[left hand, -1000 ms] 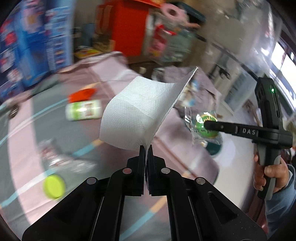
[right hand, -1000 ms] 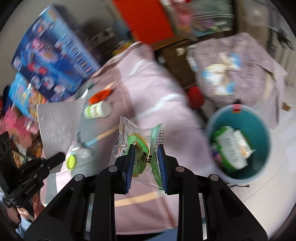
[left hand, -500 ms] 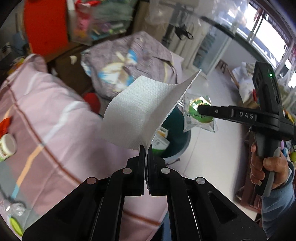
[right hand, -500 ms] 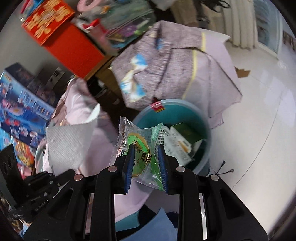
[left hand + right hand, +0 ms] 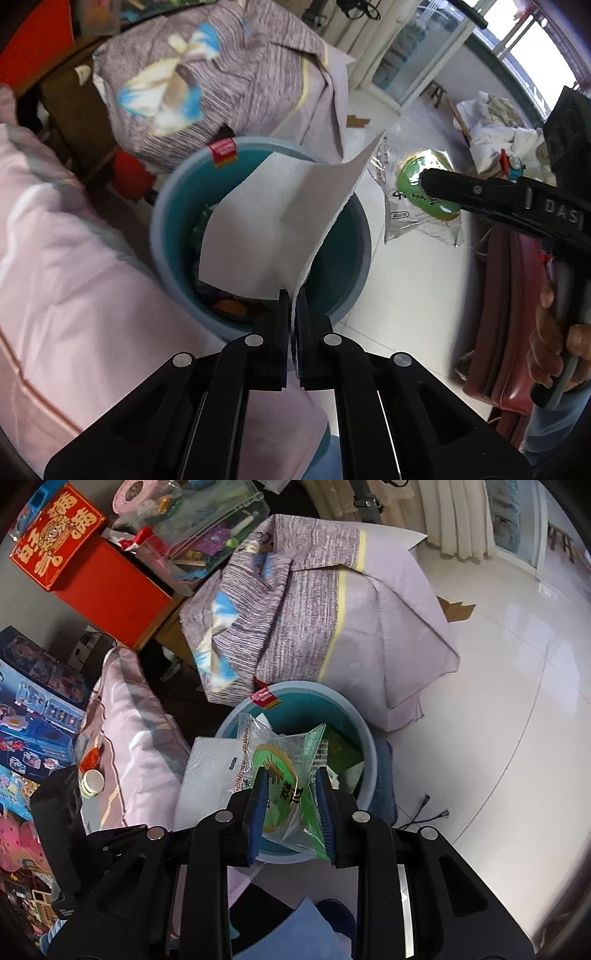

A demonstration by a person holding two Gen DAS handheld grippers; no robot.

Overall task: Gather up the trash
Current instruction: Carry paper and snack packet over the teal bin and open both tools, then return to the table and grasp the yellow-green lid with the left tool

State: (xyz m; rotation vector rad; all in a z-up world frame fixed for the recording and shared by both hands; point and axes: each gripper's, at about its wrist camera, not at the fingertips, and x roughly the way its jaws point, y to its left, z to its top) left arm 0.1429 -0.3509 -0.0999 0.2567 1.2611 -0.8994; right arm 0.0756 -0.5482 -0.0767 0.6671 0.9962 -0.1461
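Now that both grippers have swung from the bed to the blue bin (image 5: pixel 162 206), release is the likely next step. The left gripper (image 5: pixel 291 295) pinches a paper towel (image 5: pixel 273 221) above the bin mouth; the right gripper (image 5: pixel 291 775), at 3 o'clock, clamps a snack packet (image 5: pixel 284 760). "DAS" is legible on its body.

The paper towel (image 5: pixel 273 221) is white with a fine dimpled texture. The snack packet (image 5: pixel 286 775) is clear with green print. The bin (image 5: pixel 166 206) is teal, with a red sticker on its far rim. The cloth (image 5: pixel 306 590) beyond it is grey-striked lilac with a yellow band.
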